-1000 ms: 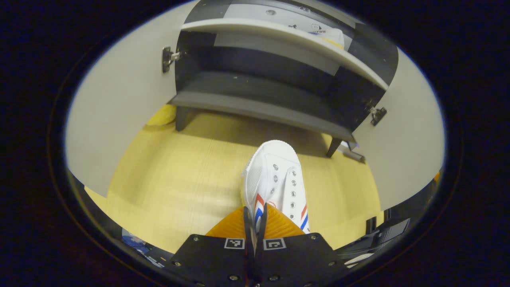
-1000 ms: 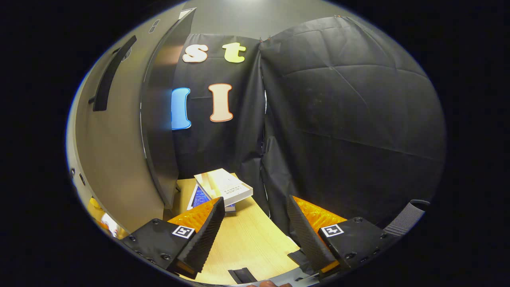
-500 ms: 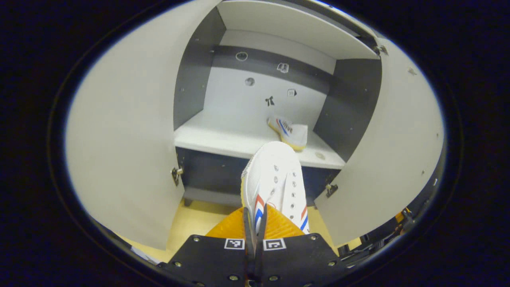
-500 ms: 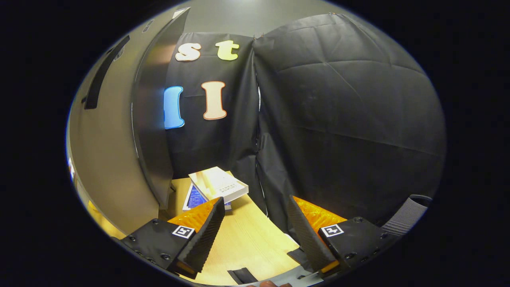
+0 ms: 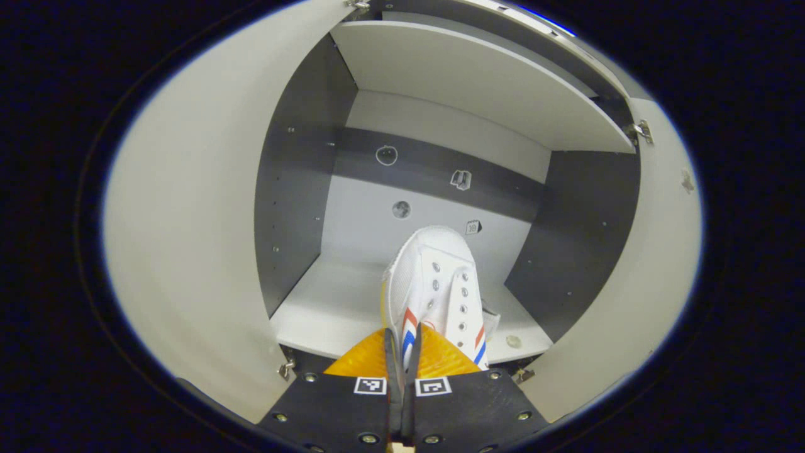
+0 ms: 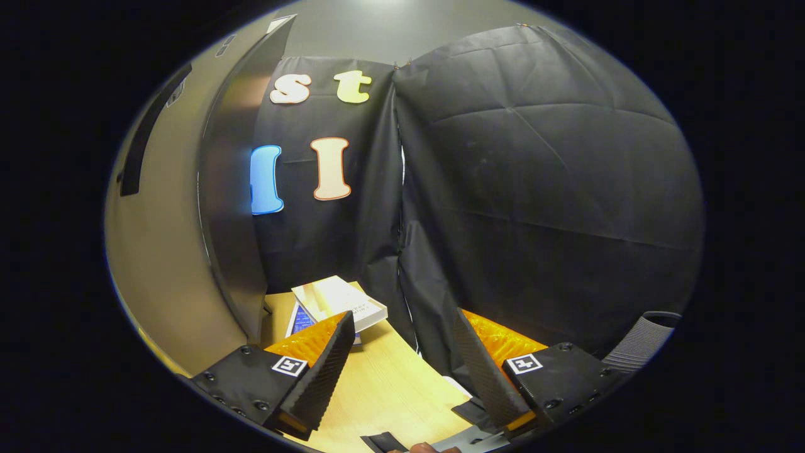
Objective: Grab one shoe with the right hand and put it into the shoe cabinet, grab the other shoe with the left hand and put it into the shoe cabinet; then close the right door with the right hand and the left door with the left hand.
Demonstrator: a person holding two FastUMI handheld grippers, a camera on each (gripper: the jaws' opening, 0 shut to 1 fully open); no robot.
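My left gripper [image 5: 400, 360] is shut on a white shoe [image 5: 435, 286] with red and blue stripes, pinching its rear edge. The toe points into the open shoe cabinet, just above the front of its pale shelf [image 5: 327, 308]. A sliver of the other shoe [image 5: 491, 319] lies on that shelf, mostly hidden behind the held one. Both doors stand open: the left door [image 5: 188, 207] and the right door [image 5: 635, 270]. My right gripper [image 6: 402, 371] is open and holds nothing, off to the side of the right door's outer face [image 6: 166, 251].
A dark bar handle [image 6: 148, 135] runs up the right door's outer face. Stacked books [image 6: 339, 301] lie on the wooden floor [image 6: 383, 390] by the black cloth wall. An upper board [image 5: 478, 82] roofs the compartment.
The left gripper has risen from floor level and moved toward the cabinet, bringing the shoe up to the shelf. The right gripper has barely shifted and stays open.
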